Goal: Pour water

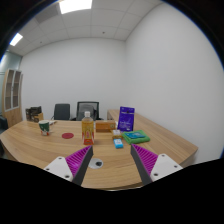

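Note:
My gripper [112, 160] is open above the near end of a long wooden table [60, 148], with only bare tabletop between its purple-padded fingers [80, 160]. Well beyond the fingers, near the table's middle, stands a small amber bottle [87, 128] with an orange label. Farther left stands a mug-like cup [46, 127], and a red coaster-like disc [67, 133] lies between cup and bottle. Nothing is held.
A purple box [126, 118] stands behind a green book or tray [136, 136] at the right. A small blue-white item [118, 144] lies just ahead of the right finger. A brown box [104, 127] sits behind the bottle. Office chairs [88, 109] line the far side.

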Available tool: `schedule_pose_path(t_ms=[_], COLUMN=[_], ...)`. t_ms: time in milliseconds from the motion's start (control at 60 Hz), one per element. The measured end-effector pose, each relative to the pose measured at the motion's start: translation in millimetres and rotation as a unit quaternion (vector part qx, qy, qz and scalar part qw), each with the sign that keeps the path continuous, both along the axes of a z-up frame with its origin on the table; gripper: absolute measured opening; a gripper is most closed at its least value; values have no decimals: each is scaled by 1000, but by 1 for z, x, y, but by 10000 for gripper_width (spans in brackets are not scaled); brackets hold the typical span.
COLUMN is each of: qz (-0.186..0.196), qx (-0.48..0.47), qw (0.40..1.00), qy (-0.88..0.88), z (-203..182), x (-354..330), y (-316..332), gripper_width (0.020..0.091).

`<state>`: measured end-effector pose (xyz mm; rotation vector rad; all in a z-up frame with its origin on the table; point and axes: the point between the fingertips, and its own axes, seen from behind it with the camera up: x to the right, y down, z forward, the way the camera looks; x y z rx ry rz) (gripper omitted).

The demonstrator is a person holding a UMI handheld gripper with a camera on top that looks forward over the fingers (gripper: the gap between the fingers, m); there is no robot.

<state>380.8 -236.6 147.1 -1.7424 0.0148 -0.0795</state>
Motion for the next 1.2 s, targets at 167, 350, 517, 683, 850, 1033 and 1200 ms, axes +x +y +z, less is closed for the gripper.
schedule_pose_path(t_ms=[167, 350, 517, 683, 850, 1033, 1200], qz=[2, 28, 60, 67, 44, 48, 10], qx=[-14, -16, -24, -31, -40, -39, -11], qw=[1000, 999, 998, 997, 998, 998, 1000], qy=[-2, -19, -14, -1, 11, 20, -14], z=[4, 10, -11, -37, -60, -74, -72], x=[1, -28, -73, -106, -112, -132, -125], y=[14, 66, 144, 228, 290, 322, 329], gripper_width=[840, 837, 840, 842, 846, 766, 474])
